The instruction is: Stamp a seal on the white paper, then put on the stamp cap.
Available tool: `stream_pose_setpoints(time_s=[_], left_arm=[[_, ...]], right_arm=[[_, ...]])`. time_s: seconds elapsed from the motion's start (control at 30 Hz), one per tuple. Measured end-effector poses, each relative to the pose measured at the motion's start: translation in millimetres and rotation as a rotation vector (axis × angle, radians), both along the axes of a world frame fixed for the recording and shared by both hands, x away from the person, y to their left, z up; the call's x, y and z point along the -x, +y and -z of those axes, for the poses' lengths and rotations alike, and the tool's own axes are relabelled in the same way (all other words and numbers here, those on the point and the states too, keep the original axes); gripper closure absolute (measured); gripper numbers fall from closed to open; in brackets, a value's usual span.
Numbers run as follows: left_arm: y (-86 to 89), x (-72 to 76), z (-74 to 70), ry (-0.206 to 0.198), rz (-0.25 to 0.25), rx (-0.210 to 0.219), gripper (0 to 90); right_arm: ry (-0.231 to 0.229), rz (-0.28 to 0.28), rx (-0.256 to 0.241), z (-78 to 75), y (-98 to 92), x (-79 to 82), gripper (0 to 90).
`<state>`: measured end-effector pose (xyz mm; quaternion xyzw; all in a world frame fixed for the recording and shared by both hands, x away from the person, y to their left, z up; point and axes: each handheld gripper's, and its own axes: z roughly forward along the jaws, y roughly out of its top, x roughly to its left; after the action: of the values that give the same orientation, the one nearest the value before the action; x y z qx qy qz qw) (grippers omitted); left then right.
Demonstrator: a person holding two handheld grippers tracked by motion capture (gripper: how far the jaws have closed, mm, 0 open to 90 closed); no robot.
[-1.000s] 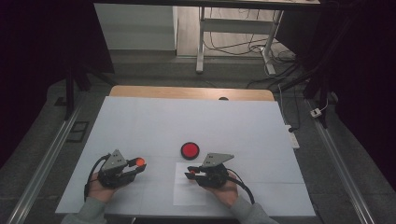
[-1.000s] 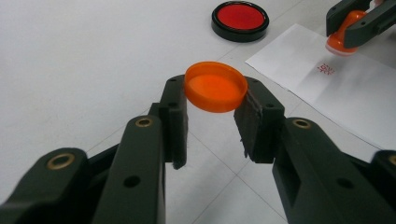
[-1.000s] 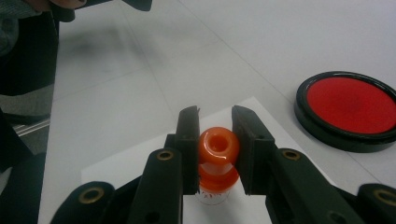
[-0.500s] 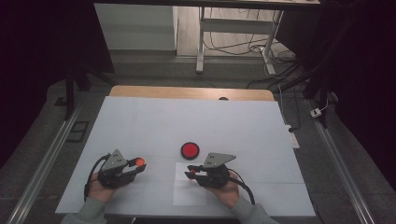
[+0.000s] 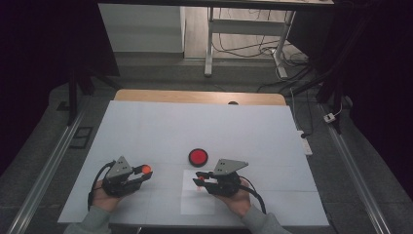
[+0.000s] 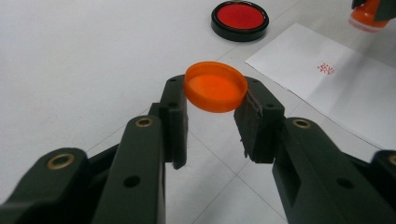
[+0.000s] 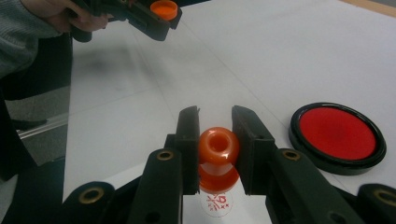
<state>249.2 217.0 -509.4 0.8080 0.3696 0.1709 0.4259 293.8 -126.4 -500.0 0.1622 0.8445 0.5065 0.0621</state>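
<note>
Two holds | my left fingers (image 6: 212, 116) pinch orange cap (image 6: 215, 86) | right fingers (image 7: 215, 140) grip stamp (image 7: 218, 154) upright above its red print (image 7: 218, 201) on the paper (image 5: 197, 197) | cap lies left of stamp, ink pad (image 5: 198, 156) beyond.

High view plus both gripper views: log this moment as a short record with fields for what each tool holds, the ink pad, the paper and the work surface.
left tool: shut on the orange cap, held above the table
right tool: shut on the orange stamp, just above the paper
ink pad: round, black rim, red centre, open, beyond the paper
paper: white sheet, flat, bears one red stamp mark
table: white top
</note>
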Motion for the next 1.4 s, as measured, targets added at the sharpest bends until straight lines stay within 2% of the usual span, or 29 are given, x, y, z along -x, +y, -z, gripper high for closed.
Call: stream_pose_setpoints(time_s=[0.37,0.73,1.4], left_arm=[[-1.3,-0.2,0.6,0.003,0.005,-0.003,64.5],[-2.6,-0.2,0.9,0.006,0.009,-0.005,64.5],[-7.5,-1.3,0.6,0.004,0.022,-0.009,64.5]], right_arm=[[-0.033,0.039,-0.042,-15.0,-10.6,-1.8,72.0],[-0.082,0.100,-0.110,-39.5,-31.7,-7.1,72.0],[-0.087,0.118,-0.123,-42.4,-36.9,-9.7,72.0]])
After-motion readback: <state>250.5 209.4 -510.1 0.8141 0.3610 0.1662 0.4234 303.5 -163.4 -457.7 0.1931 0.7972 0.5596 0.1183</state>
